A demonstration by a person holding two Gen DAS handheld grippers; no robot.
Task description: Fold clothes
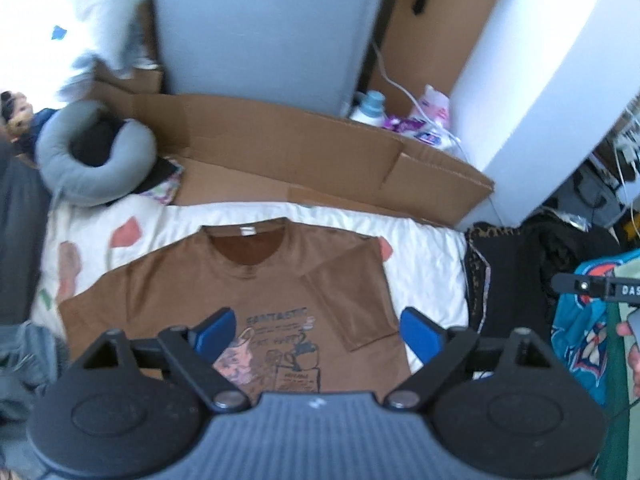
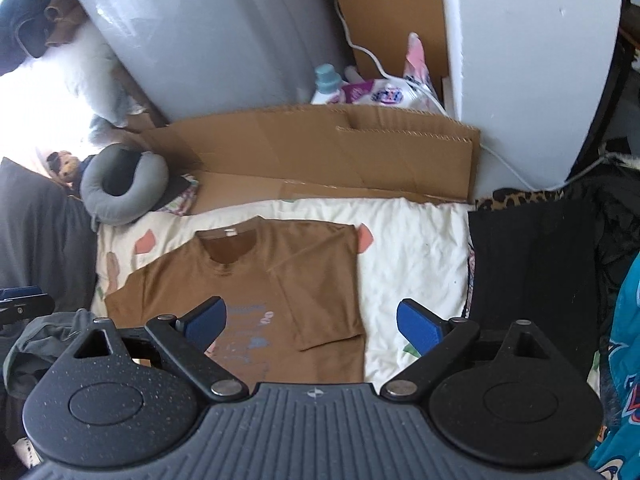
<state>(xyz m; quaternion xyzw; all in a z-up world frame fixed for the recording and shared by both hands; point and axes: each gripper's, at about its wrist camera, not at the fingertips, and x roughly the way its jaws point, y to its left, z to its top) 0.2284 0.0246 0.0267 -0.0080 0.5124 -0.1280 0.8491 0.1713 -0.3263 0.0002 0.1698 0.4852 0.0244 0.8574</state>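
Observation:
A brown T-shirt (image 1: 260, 280) with a printed front lies face up on a cream blanket (image 1: 424, 264), neckline toward the far side. Its right-hand sleeve (image 1: 352, 296) is folded inward over the chest, while the left-hand sleeve (image 1: 92, 300) lies spread out. My left gripper (image 1: 316, 320) hangs above the shirt's print, open, with nothing between its blue pads (image 1: 420, 328). In the right wrist view the same T-shirt (image 2: 248, 276) and folded sleeve (image 2: 320, 304) show below my right gripper (image 2: 311, 308), which hovers over the shirt's right edge, open and holding nothing.
Flattened cardboard (image 1: 304, 148) lies beyond the blanket. A grey neck pillow (image 1: 96, 152) sits at the far left corner. A black garment (image 2: 528, 264) and a teal printed one (image 1: 588, 320) lie to the right. Detergent bottles (image 2: 326, 84) and a white cabinet (image 2: 520, 60) stand behind.

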